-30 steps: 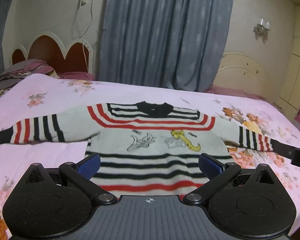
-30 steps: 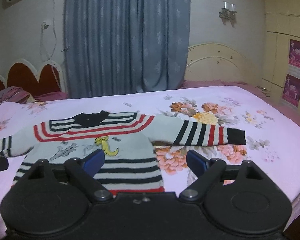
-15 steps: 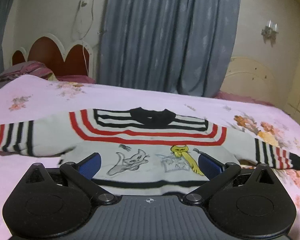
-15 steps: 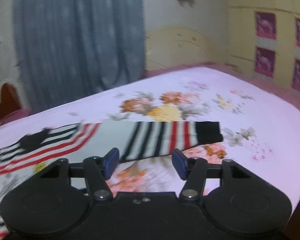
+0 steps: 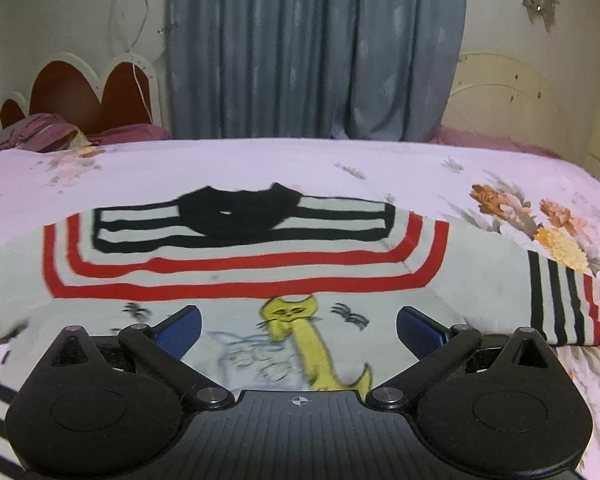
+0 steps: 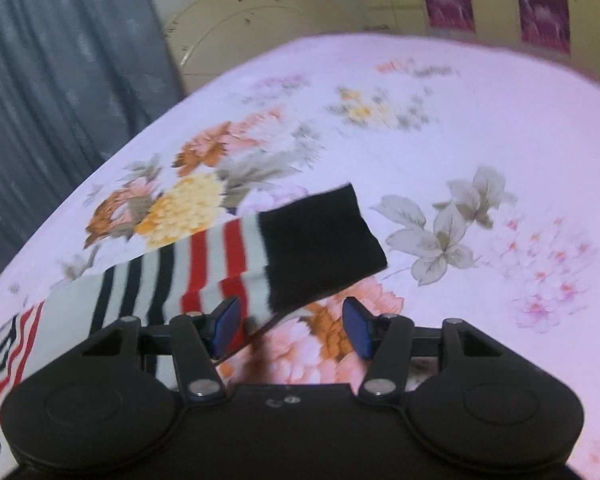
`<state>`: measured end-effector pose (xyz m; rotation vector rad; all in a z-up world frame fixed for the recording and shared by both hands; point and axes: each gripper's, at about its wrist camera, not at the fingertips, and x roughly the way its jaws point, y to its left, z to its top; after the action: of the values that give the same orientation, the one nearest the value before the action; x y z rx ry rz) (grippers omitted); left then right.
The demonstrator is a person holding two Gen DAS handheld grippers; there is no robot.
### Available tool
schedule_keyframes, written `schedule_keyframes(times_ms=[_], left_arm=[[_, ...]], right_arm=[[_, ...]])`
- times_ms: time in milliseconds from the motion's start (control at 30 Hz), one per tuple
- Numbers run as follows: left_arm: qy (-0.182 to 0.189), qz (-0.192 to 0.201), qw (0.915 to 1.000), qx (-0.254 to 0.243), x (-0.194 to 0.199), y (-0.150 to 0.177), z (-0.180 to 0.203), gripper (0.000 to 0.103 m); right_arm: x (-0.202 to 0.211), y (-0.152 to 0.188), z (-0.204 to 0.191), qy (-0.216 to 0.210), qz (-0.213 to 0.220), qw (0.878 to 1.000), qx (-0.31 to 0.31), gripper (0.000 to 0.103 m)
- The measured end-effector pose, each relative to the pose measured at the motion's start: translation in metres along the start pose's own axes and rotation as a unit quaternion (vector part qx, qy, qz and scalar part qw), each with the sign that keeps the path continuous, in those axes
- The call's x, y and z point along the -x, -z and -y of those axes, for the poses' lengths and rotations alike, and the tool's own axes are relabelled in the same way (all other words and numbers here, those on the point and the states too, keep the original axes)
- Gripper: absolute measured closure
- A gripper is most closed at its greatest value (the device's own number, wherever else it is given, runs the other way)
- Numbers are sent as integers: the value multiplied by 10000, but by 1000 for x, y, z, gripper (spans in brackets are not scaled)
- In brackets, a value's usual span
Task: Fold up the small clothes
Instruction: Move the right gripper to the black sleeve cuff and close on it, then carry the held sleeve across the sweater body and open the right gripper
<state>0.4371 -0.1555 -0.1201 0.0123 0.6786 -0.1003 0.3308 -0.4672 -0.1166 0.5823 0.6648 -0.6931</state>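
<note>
A small striped sweater (image 5: 236, 276) lies flat, front up, on the bed, with a black collar, red and black stripes and a yellow cat print (image 5: 300, 332). My left gripper (image 5: 298, 330) is open, low over the sweater's chest. In the right wrist view the sweater's right sleeve (image 6: 204, 272) ends in a black cuff (image 6: 320, 240). My right gripper (image 6: 292, 326) is open, just before the cuff end, with the sleeve's near edge between its fingers. Neither gripper holds anything.
The bed has a pink floral sheet (image 6: 460, 128). A headboard (image 5: 80, 96) and pillows (image 5: 40, 136) stand at the back left. Grey curtains (image 5: 312, 48) hang behind. A cream footboard (image 6: 268, 28) and wall cupboards stand at the right.
My left gripper moved forward over the sweater, from the hem to the chest. My right gripper swung right and down to the right sleeve's cuff, and its jaws narrowed.
</note>
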Motion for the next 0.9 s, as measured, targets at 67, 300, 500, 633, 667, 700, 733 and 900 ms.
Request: schedule_keyframes(times_ms=[67, 300, 500, 633, 667, 700, 733, 900], left_arm=[[-28, -59, 10000, -29, -8, -3, 9, 0], [-47, -129, 9999, -79, -21, -11, 20, 0], [-43, -59, 10000, -15, -21, -17, 6, 0], [-13, -98, 9999, 67, -24, -18, -13, 0], [13, -81, 9999, 76, -24, -18, -19, 0], [30, -67, 9999, 70, -24, -19, -25, 0], [38, -70, 10000, 48, -25, -20, -32, 0], [-37, -613, 9981, 8, -41, -17, -73, 0]], right_arm=[[-10, 0, 6, -106, -35, 9997, -206, 49], [-21, -2, 10, -327, 226, 9979, -517, 53], [-21, -5, 13, -472, 128, 9951, -854, 60], [-24, -3, 8, -511, 98, 9942, -941, 65], [-27, -6, 12, -460, 117, 9929, -1092, 77], [-29, -9, 16, -362, 111, 9921, -1199, 90], [-31, -12, 17, -220, 94, 9925, -1203, 92], [-31, -18, -22, 411, 205, 9988, 143, 96]])
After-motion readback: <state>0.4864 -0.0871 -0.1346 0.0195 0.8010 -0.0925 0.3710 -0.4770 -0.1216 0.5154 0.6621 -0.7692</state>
